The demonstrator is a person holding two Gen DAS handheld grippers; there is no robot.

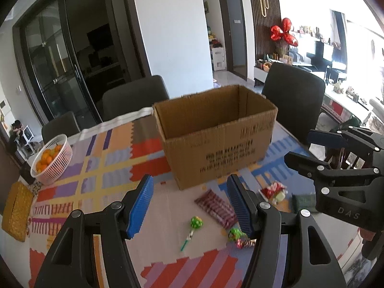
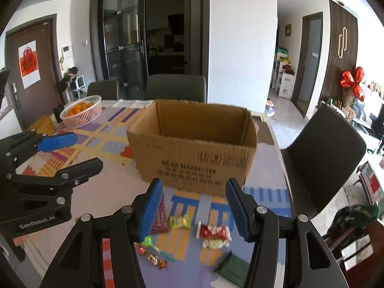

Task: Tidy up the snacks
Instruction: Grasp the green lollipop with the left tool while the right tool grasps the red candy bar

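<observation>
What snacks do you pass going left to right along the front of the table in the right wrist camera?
Maroon striped packet → yellow-green candy → red wrapped candy → dark green packet.

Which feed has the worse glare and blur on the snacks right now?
Left wrist view: window glare washes out the right edge; the striped packet is motion-smeared. Right wrist view: even light, but the green packet and small candies are soft; the cardboard box bows.
</observation>
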